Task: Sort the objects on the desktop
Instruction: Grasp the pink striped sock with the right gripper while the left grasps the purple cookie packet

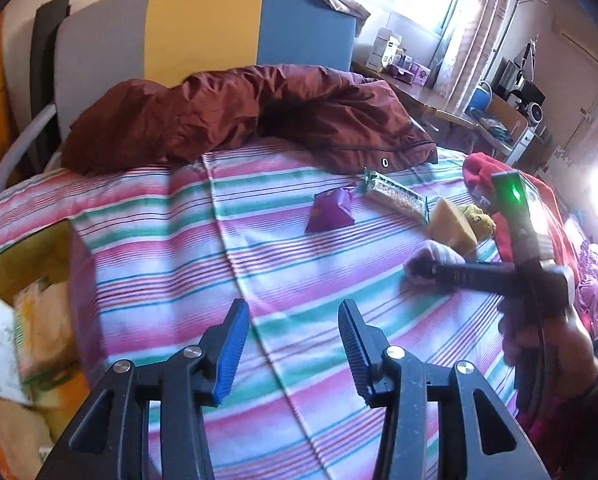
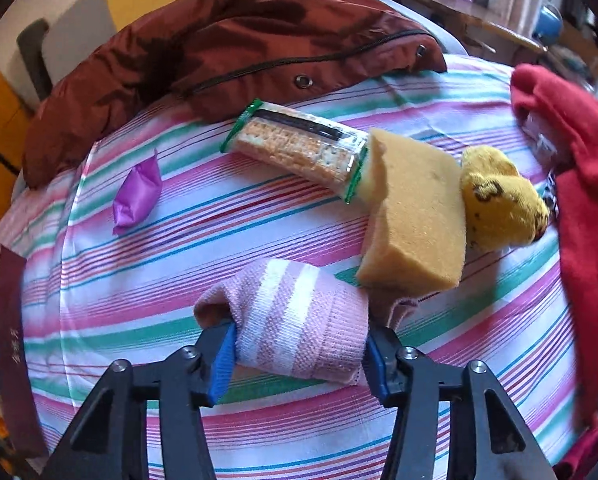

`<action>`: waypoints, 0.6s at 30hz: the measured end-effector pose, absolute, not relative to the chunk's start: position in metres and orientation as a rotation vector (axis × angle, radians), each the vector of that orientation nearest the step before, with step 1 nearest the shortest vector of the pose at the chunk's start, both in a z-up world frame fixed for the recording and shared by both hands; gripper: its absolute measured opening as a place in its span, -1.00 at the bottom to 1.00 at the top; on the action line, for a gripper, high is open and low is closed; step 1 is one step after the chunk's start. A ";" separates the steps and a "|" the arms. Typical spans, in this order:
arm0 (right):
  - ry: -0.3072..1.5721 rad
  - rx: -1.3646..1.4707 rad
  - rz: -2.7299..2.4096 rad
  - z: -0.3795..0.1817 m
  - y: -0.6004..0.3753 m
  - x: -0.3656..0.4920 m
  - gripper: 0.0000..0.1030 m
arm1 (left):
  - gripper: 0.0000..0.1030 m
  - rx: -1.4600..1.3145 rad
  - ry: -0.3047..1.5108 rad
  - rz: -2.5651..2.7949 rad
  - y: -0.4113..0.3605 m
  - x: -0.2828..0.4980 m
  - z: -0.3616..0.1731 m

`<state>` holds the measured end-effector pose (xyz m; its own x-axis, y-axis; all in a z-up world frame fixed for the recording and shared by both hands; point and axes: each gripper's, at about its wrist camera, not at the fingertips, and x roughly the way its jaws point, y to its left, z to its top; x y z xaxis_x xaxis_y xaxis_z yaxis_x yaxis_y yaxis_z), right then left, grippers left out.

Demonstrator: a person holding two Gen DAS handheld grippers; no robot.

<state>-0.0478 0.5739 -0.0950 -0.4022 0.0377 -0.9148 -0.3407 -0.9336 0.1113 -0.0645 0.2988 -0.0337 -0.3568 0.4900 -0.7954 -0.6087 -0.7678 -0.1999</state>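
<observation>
A rolled pink sock with white stripes [image 2: 299, 320] lies on the striped cloth between the two fingers of my right gripper [image 2: 299, 354]; the jaws stand wide around it, both pads touching or nearly touching its sides. Behind it lie a yellow sponge [image 2: 415, 216], a yellow sock [image 2: 499, 204], a clear cracker pack [image 2: 299, 148] and a purple snack packet [image 2: 137, 196]. My left gripper [image 1: 293, 344] is open and empty over the cloth. In its view the right gripper [image 1: 439, 270] reaches the pink sock [image 1: 435, 254], with the purple packet [image 1: 331, 210] and cracker pack [image 1: 395, 196] beyond.
A maroon jacket [image 1: 239, 116] lies across the back of the striped cloth [image 1: 179, 240]. Red clothing [image 2: 579, 160] is heaped on the right. A box of packets [image 1: 27, 340] sits at the left edge. A dark red booklet [image 2: 13, 352] stands at the left.
</observation>
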 end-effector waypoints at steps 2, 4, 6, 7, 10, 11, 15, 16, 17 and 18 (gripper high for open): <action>0.391 -1.570 2.447 -0.093 0.569 -0.048 -0.01 | -0.09 -1.205 0.149 2.116 0.307 -0.072 -0.036; 0.354 -1.580 2.482 -0.091 0.561 -0.050 -0.02 | -0.09 -1.228 0.126 2.091 0.316 -0.084 -0.040; 0.302 -1.589 2.499 -0.091 0.554 -0.051 -0.02 | -0.09 -1.251 0.092 2.052 0.325 -0.096 -0.044; 0.283 -1.597 2.503 -0.092 0.551 -0.051 -0.02 | -0.09 -1.264 0.079 2.040 0.328 -0.101 -0.046; 0.239 -1.602 2.505 -0.092 0.548 -0.050 -0.02 | -0.09 -1.269 0.071 2.027 0.341 -0.118 -0.051; 0.245 -1.604 2.504 -0.092 0.552 -0.047 -0.02 | -0.09 -1.275 0.077 2.023 0.346 -0.124 -0.054; 0.278 -1.617 2.498 -0.094 0.557 -0.050 -0.01 | -0.09 -1.248 0.109 2.014 0.364 -0.141 -0.057; 0.281 -1.618 2.497 -0.094 0.557 -0.048 -0.01 | -0.09 -1.237 0.118 2.004 0.368 -0.142 -0.056; 0.281 -1.620 2.497 -0.094 0.557 -0.048 -0.01 | -0.09 -1.226 0.132 2.004 0.372 -0.144 -0.057; 0.282 -1.621 2.495 -0.094 0.557 -0.049 0.00 | -0.09 -1.210 0.152 2.008 0.378 -0.147 -0.057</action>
